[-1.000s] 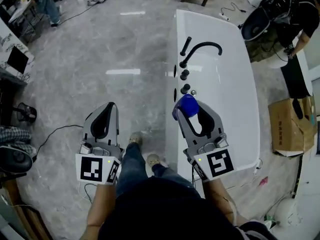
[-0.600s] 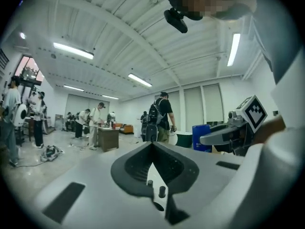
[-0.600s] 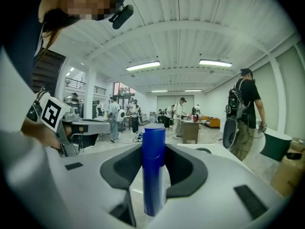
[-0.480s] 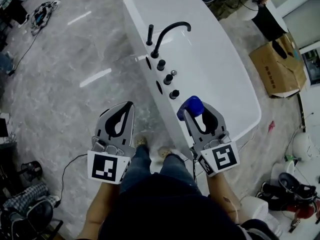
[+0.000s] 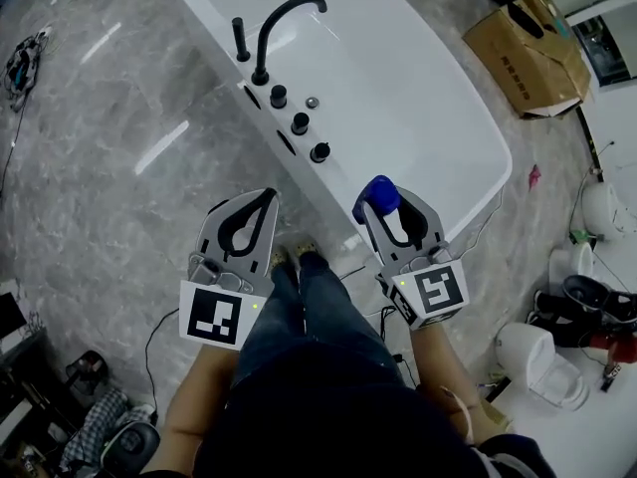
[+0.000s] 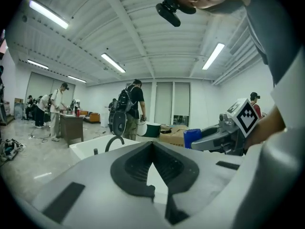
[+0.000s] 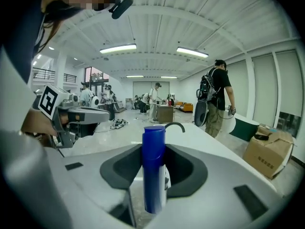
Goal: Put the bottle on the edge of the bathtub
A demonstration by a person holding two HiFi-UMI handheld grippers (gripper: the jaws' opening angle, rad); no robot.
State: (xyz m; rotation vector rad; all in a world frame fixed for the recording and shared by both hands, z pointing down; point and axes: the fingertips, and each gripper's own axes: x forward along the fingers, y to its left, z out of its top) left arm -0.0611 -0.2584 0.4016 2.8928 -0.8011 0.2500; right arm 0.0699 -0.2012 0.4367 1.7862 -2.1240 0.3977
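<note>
A blue bottle (image 5: 378,198) with a blue cap stands upright between the jaws of my right gripper (image 5: 386,209), which is shut on it. In the right gripper view the bottle (image 7: 154,168) fills the middle of the jaws. From the head view it is seen over the near end of the white bathtub (image 5: 340,182), well above it. The black faucet (image 5: 284,23) and a row of black knobs (image 5: 300,122) sit on the tub's left rim. My left gripper (image 5: 267,197) is shut and holds nothing, over the floor left of the tub.
A cardboard box (image 5: 523,23) lies beyond the tub at the upper right. White buckets and dark gear (image 5: 557,352) crowd the floor at the right. My own shoes (image 5: 299,257) are near the tub's end. People (image 7: 217,101) stand near the tub.
The tub has slid up and to the left in the head view and now appears turned at an angle. Both grippers keep their pose, the right one still holding the bottle.
</note>
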